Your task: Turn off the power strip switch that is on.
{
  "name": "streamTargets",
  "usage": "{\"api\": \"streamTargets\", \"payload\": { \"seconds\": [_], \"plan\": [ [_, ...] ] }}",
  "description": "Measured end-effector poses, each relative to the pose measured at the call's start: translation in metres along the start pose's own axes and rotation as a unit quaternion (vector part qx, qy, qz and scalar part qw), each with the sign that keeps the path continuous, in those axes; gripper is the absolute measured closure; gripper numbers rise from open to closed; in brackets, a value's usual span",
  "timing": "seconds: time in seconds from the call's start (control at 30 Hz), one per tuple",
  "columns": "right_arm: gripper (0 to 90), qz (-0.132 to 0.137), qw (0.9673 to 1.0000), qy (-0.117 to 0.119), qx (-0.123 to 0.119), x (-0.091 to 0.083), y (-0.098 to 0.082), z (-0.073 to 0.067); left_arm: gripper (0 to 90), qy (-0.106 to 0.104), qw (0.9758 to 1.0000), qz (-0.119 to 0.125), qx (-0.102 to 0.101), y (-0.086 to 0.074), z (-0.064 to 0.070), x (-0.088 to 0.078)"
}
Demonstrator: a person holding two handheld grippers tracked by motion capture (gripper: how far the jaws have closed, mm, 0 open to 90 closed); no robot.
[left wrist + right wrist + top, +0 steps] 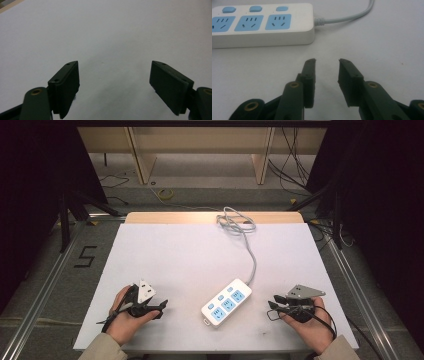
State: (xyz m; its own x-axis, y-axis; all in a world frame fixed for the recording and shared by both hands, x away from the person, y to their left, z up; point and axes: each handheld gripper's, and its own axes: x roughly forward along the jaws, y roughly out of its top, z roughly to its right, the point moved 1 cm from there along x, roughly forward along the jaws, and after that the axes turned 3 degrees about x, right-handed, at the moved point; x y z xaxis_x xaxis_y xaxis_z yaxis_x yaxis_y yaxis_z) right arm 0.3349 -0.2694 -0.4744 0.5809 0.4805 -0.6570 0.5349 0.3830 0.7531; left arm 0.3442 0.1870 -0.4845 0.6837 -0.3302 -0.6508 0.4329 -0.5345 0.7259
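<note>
A white power strip [226, 303] with three blue sockets and three blue switches lies flat on the white table [190, 255], near the front middle. Its grey cable [252, 257] runs back to a loose coil [235, 222] at the far edge. My left gripper [161, 309] rests in a hand left of the strip, pointing right, jaws open over bare table [115, 64]. My right gripper [272, 304] sits in the other hand to the right of the strip, pointing at it. Its jaws [327, 61] are open with nothing between them, a short way from the strip's cable end [262, 25].
A wooden strip [150, 216] borders the table's far edge. Metal rails run along both sides. The floor beyond holds a taped "5" [86, 256], loose cables [295, 170] and wooden furniture legs [142, 165]. Dark curtains flank both sides.
</note>
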Motion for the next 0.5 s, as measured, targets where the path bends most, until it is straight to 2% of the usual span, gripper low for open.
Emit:
{"api": "streamTargets", "payload": {
  "seconds": [0.27, 0.4, 0.5],
  "plan": [
    [67.4, 0.0, 1.0, 0.002, -0.001, -0.0004, 0.0006, -0.001, 24.4, 0.0, 1.0, 0.0, 0.001, 0.0005, 0.0005, 0.0003],
    [84.1, -0.013, 0.9998, 0.002, -0.012, -0.0036, 0.0029, -0.0015, 24.6, 0.0, 1.0, -0.001, 0.003, 0.0003, 0.0002, -0.0003],
    [90.0, -0.019, 0.9996, 0.001, -0.019, -0.0048, 0.0046, -0.0013, 24.8, 0.001, 1.0, -0.001, 0.002, 0.0001, 0.0002, -0.0004]
  ]
}}
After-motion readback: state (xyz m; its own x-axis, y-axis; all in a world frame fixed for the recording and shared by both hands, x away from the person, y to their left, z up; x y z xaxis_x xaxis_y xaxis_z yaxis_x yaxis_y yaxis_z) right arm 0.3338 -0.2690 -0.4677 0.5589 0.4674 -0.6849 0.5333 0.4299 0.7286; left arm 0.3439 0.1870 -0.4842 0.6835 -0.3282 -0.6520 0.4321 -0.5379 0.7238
